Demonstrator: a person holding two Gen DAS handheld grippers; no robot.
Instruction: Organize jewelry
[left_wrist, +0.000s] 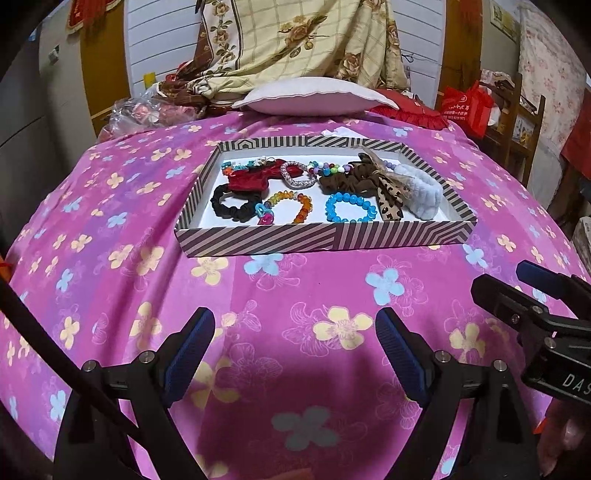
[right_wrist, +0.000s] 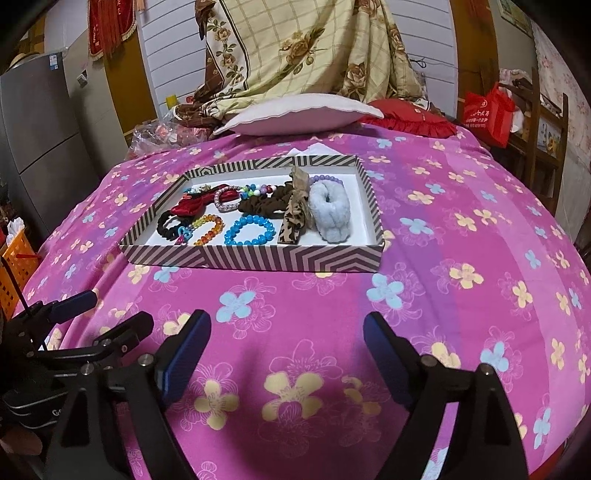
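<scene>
A striped shallow box (left_wrist: 258, 240) (right_wrist: 258, 258) lies on the pink flowered bedspread. It holds a blue bead bracelet (left_wrist: 350, 207) (right_wrist: 250, 230), an orange bead bracelet (left_wrist: 295, 205) (right_wrist: 208, 229), a black scrunchie (left_wrist: 232, 205) (right_wrist: 168, 225), a red bow (left_wrist: 247, 179) (right_wrist: 194, 206), a rhinestone ring (left_wrist: 297, 175) (right_wrist: 225, 199), a brown scrunchie (left_wrist: 347, 181) (right_wrist: 262, 205), a leopard bow (left_wrist: 388, 195) (right_wrist: 295, 218) and a pale blue fluffy scrunchie (left_wrist: 424, 192) (right_wrist: 330, 210). My left gripper (left_wrist: 295, 350) and right gripper (right_wrist: 286, 354) are open and empty, well short of the box.
A white pillow (left_wrist: 314, 98) and a red cushion (left_wrist: 413, 110) lie behind the box, with a floral quilt (left_wrist: 295, 40) piled beyond. A plastic bag (left_wrist: 144, 110) is at back left, a red bag (left_wrist: 467, 107) at back right. An orange basket (right_wrist: 14, 266) stands left.
</scene>
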